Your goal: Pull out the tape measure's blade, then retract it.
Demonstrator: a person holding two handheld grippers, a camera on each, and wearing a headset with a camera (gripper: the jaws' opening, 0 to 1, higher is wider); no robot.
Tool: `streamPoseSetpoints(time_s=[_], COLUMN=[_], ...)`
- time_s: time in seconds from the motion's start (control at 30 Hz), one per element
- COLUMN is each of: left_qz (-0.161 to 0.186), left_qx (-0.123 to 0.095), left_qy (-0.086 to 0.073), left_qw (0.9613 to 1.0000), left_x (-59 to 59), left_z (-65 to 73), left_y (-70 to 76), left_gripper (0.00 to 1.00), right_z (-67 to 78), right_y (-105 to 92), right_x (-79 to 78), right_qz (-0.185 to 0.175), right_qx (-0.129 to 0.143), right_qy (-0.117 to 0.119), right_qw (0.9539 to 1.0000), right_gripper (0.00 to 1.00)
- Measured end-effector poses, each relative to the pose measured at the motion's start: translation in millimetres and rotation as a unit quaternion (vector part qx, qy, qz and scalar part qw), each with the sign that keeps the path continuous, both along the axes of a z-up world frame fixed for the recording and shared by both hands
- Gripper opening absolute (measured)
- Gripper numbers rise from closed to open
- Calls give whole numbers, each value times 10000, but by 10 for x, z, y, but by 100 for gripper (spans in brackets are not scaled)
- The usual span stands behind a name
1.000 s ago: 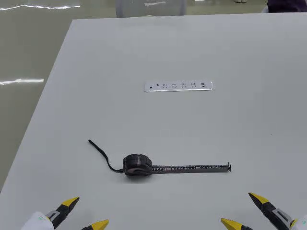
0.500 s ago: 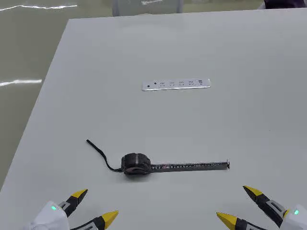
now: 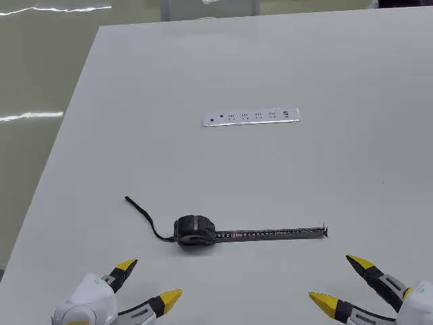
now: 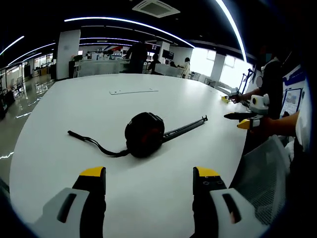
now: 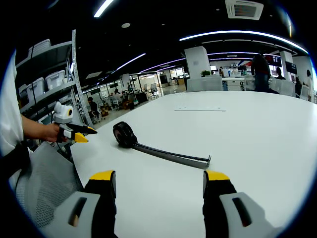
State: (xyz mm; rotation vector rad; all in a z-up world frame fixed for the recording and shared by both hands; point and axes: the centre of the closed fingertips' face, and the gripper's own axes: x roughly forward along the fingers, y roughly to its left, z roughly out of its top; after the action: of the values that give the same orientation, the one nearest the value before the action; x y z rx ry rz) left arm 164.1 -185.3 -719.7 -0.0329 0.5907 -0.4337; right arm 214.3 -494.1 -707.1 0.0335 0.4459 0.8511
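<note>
A black tape measure (image 3: 195,230) lies on the white table (image 3: 270,169), its blade (image 3: 270,233) drawn out to the right and ending in a hook (image 3: 325,231). A black wrist strap (image 3: 141,213) trails off to its left. My left gripper (image 3: 147,283) is open, near the table's front edge, a little short of the case (image 4: 144,134). My right gripper (image 3: 338,281) is open too, short of the blade's hook (image 5: 208,161). In the right gripper view the case (image 5: 124,134) lies at the far end of the blade. Nothing sits between either pair of jaws.
A white power strip (image 3: 250,117) lies flat on the table beyond the tape measure. The table's left edge (image 3: 61,135) drops to a shiny floor. People and desks stand far behind the table (image 4: 148,54).
Both grippers have come forward a little towards the tape measure. The tape measure and its blade lie as before; the slight shift of the picture is the head camera's.
</note>
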Motion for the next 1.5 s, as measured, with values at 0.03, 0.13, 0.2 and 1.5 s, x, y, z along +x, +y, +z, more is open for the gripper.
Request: streamPoseSetpoints(time_s=[0.03, 0.13, 0.2, 1.5], left_qz=[3, -8, 14, 842], left_qx=[9, 55, 78, -92], left_qy=[5, 22, 20, 192], left_qw=[10000, 10000, 10000, 9962], left_x=[8, 31, 52, 441], left_z=[-8, -15, -15, -118], left_y=[-10, -58, -77, -237], left_gripper=[70, 70, 71, 77], right_z=[6, 34, 32, 45], right_y=[3, 11, 13, 10], right_x=[7, 33, 50, 129], right_qz=[5, 21, 36, 165], right_qx=[9, 23, 25, -70], right_qy=[-3, -44, -54, -103], right_qw=[10000, 10000, 10000, 9998], right_gripper=[72, 72, 72, 71])
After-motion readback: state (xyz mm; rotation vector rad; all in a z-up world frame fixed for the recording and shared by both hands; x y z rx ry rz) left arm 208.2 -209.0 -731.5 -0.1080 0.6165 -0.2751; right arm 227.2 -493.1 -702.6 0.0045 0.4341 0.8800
